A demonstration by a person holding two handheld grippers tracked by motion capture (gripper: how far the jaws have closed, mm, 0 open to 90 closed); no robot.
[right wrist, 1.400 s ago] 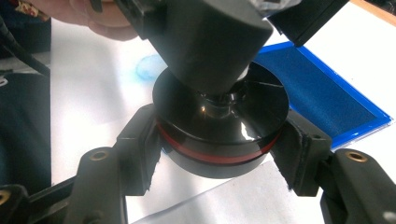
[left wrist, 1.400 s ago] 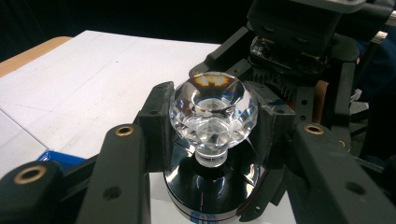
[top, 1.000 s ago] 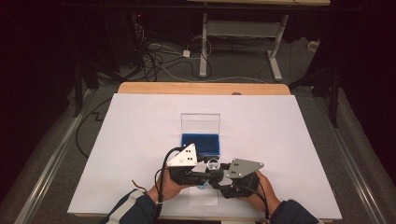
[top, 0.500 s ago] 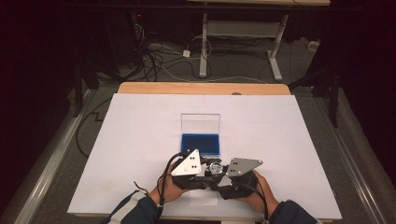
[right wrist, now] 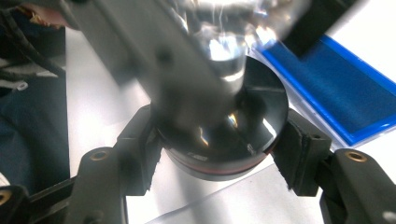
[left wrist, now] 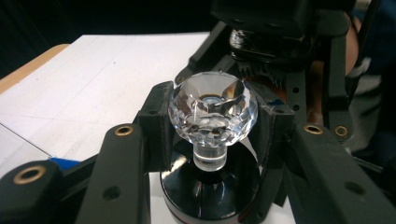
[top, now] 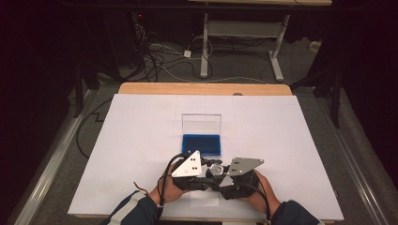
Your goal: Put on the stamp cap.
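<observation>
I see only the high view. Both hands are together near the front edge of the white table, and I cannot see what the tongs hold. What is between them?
Observer: The left tongs are shut on a clear faceted crystal ball that stands on a short clear stem.
Operator: And the right tongs?
Observer: The right tongs are shut on the round glossy black base under that stem.
Operator: Is the base resting on the table?
Observer: The right gripper view shows white table beneath it, but contact is hidden. The open blue-lined clear case lies just beyond.
</observation>
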